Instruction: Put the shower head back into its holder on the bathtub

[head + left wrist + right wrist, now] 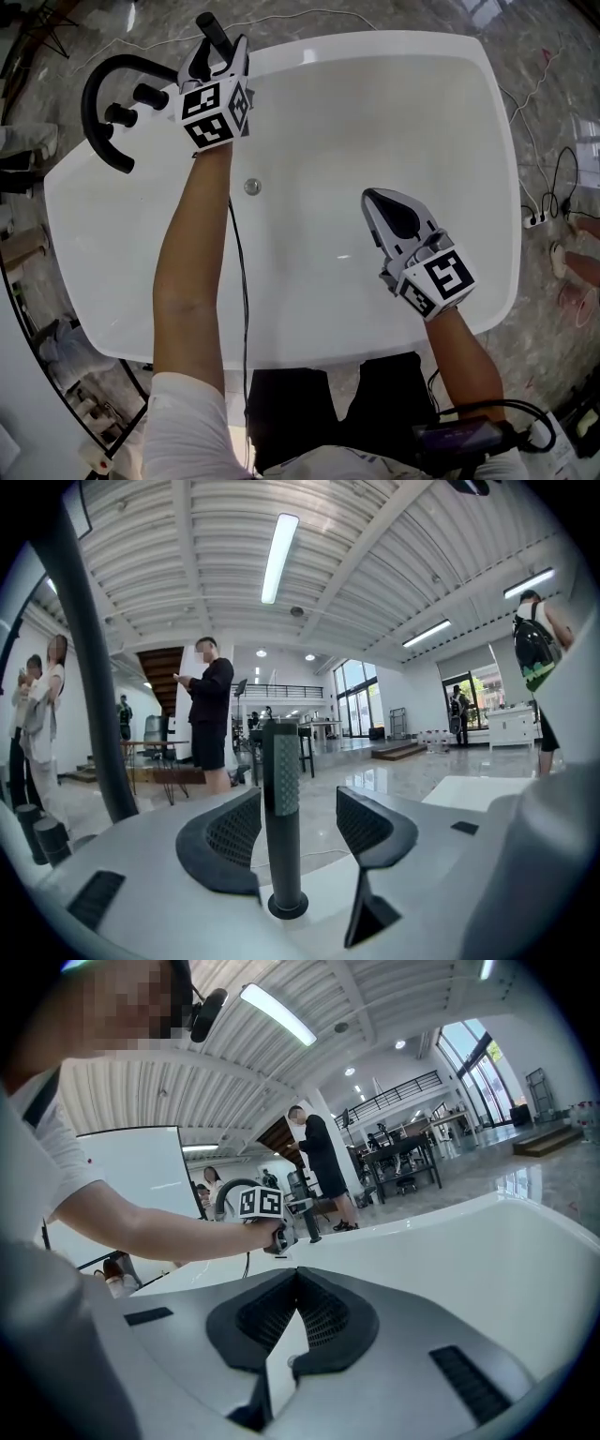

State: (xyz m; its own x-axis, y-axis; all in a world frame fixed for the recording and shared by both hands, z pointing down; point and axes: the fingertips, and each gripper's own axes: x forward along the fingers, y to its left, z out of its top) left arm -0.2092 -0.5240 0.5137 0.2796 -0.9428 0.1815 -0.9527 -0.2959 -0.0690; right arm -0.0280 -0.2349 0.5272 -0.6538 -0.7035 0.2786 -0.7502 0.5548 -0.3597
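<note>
The shower head (214, 32) is a slim black wand with a ribbed grip. It stands upright in its round holder (287, 907) on the rim of the white bathtub (478, 141), at the far left. My left gripper (223, 56) is open around it. In the left gripper view the wand (281, 799) stands between the two pads with a gap on each side, wider on the right. My right gripper (380, 202) hangs over the inside of the tub, near right, shut with nothing in it. Its pads (319, 1312) meet at the tips.
A black arched faucet (98, 89) with two black knobs (150, 95) stands just left of the holder. A drain (251, 186) sits in the tub floor. A power strip (534, 220) and cables lie on the marble floor to the right. People (208, 714) stand farther off.
</note>
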